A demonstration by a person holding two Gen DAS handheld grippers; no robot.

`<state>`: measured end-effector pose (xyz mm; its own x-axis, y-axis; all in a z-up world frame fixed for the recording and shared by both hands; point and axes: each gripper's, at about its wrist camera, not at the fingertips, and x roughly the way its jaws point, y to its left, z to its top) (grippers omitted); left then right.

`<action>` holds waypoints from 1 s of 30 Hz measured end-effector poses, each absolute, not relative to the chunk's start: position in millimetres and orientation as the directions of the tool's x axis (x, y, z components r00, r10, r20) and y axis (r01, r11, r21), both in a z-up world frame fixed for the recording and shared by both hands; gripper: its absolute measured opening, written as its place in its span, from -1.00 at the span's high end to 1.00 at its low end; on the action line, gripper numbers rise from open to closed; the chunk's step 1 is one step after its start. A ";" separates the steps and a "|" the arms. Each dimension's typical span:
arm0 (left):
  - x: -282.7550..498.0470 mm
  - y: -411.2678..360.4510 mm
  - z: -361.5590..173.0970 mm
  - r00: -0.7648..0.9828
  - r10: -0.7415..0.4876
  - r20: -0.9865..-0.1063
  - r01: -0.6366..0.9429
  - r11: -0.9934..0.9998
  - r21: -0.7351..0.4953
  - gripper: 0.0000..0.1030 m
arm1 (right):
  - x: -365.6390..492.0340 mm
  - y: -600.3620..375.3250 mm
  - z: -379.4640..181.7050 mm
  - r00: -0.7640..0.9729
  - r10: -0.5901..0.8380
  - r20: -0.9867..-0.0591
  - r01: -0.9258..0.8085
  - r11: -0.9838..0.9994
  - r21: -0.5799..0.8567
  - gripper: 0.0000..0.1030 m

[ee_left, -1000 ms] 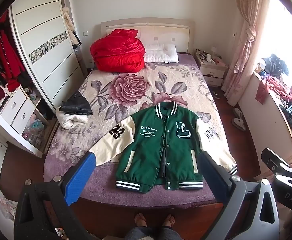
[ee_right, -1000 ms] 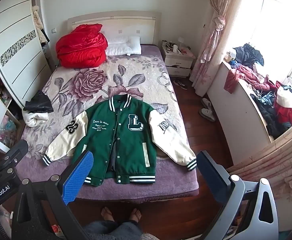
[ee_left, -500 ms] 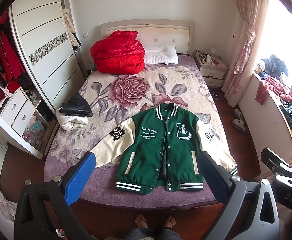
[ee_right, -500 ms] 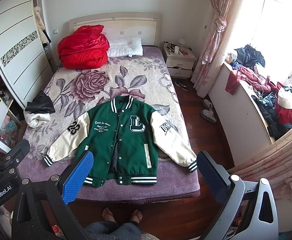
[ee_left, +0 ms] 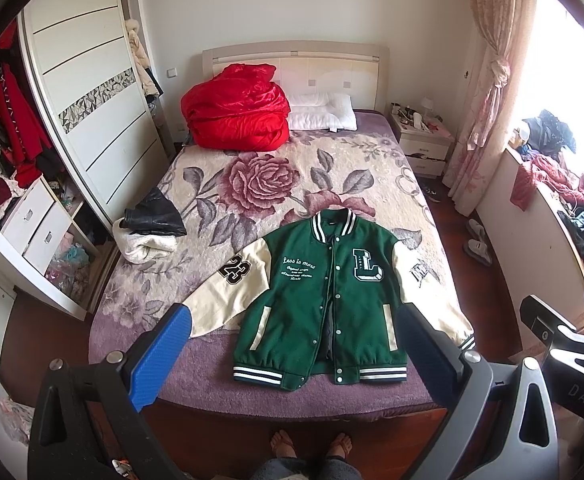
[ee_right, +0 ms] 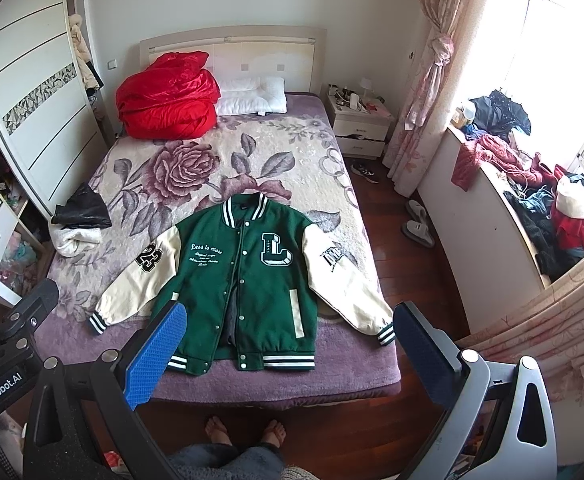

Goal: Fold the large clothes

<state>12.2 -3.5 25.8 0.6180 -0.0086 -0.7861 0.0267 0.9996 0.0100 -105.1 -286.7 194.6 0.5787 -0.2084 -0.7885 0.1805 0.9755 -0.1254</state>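
Left wrist view: your left gripper (ee_left: 292, 344) hung high above the foot of the bed (ee_left: 196, 376), jaws spread wide and empty. The jacket (ee_left: 323, 296) lay flat, front up, snapped partly shut, at the near end of the bed, sleeves angled out to both sides. The risk you faced, as I judge it: the right sleeve (ee_left: 427, 292) ran to the bed's edge, so a careless tug on the hem could have slid the whole jacket off onto the floor. The thick body would likely also spring back from a fold if you pinched only one layer. The wardrobe (ee_left: 80, 120) stood open on the left, red clothes (ee_left: 16, 120) hanging inside and small items I could not make out on its low shelves.

Right wrist view: your right gripper (ee_right: 288, 348) was likewise gaping with nothing between its pads, well above the jacket (ee_right: 260, 280). Its cuff (ee_right: 385, 335) sat right at the mattress corner, the likeliest spot to slip over. The black-and-white bundle (ee_right: 78, 224) lay well apart on the left, so it posed little snag risk. The nightstand (ee_right: 359, 124) drawer stood slightly open; its contents were hidden.
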 end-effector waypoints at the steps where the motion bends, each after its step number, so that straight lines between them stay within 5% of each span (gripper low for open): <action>1: 10.9 -4.8 23.6 0.619 -0.006 -0.786 0.028 1.000 0.014 -1.00 | -106.3 -287.5 192.6 0.580 -0.210 -0.787 0.180 0.975 -0.127 -1.00; 30: 10.9 -4.8 25.2 0.628 -0.007 -0.778 0.027 1.000 0.013 -1.00 | -93.7 -273.7 202.6 0.590 -0.206 -0.780 0.177 0.976 -0.124 -1.00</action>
